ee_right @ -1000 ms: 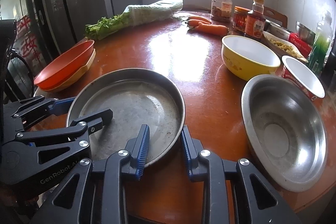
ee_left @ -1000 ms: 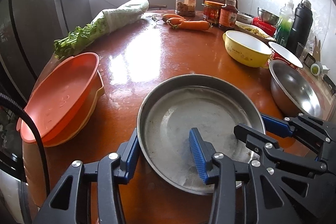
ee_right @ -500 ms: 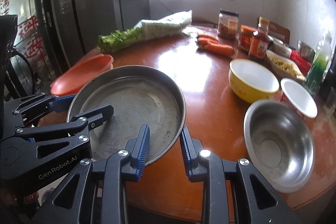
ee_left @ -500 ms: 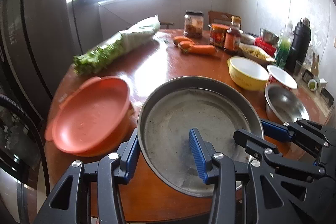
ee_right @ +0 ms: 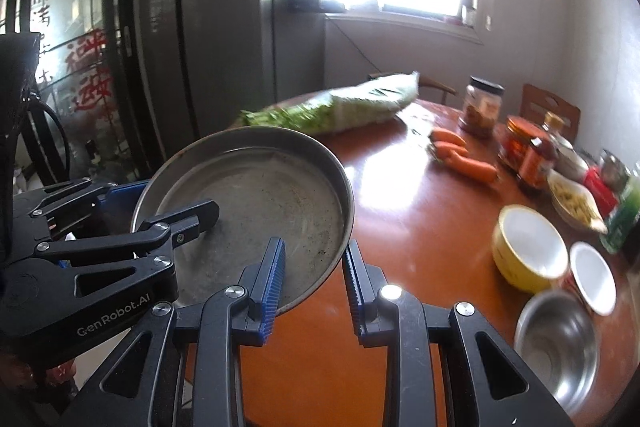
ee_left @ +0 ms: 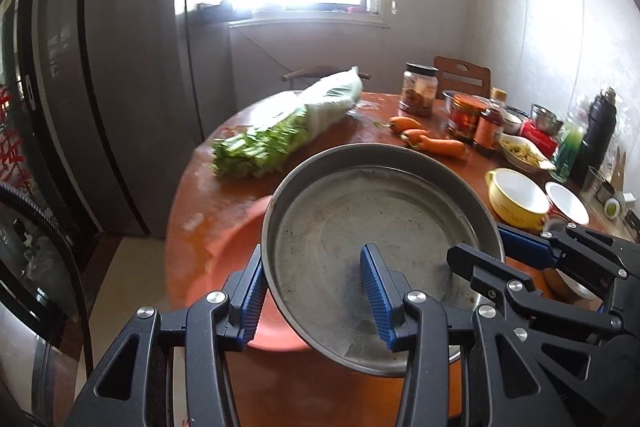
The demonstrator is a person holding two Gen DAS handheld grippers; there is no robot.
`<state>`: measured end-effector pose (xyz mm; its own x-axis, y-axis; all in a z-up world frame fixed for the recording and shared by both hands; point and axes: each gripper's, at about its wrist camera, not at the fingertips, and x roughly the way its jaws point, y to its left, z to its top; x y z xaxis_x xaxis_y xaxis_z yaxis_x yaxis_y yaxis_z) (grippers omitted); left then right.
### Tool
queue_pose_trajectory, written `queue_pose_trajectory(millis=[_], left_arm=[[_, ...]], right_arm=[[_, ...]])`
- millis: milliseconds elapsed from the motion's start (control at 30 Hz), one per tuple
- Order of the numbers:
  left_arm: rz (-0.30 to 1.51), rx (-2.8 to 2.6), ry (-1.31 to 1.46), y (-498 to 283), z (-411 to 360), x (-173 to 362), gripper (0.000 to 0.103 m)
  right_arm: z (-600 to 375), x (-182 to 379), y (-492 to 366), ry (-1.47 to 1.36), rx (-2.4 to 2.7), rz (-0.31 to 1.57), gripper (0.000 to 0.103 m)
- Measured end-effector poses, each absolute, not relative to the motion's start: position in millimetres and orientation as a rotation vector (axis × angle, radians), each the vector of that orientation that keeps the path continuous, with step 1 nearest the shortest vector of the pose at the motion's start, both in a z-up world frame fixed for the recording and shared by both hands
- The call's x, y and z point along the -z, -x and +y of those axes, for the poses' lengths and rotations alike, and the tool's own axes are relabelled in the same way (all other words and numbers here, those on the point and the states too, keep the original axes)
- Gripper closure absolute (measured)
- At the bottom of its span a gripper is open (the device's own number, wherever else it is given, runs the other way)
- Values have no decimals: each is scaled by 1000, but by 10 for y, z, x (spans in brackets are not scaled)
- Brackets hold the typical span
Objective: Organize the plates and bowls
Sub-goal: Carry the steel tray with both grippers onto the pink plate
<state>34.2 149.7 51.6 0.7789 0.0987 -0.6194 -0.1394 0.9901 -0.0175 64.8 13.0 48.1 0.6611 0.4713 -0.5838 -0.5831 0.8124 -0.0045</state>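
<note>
I hold a round, shallow metal pan (ee_left: pixel 376 227) with both grippers; its dull grey floor is scuffed and speckled, its wall low and smooth. My left gripper (ee_left: pixel 316 291) pinches the near-left rim, one ribbed blue pad outside the wall, one inside. My right gripper (ee_right: pixel 312 279) pinches the near-right rim the same way. The pan hangs clear above the glossy red-brown table (ee_right: pixel 404 195), over an orange plastic plate (ee_left: pixel 236 267) that it mostly hides. A yellow bowl (ee_right: pixel 528 247), a small white-lined bowl (ee_right: pixel 592 275) and a steel bowl (ee_right: pixel 560 343) sit well apart to the right. The bagged greens (ee_left: pixel 288 131) are motion-blurred.
</note>
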Motion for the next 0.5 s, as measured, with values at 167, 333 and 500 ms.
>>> queue_pose_trajectory(millis=[167,333,500], left_arm=[[656,-170,61,-400,1775,-572,57],[672,-196,80,-510,1998,-475,56],[714,-199,107,-611,2147,-249,56]], right_arm=[[461,-574,-763,220,-634,580,73],[743,-523,-916,245,-659,593,73],[938,-333,-1033,279,-660,635,73]])
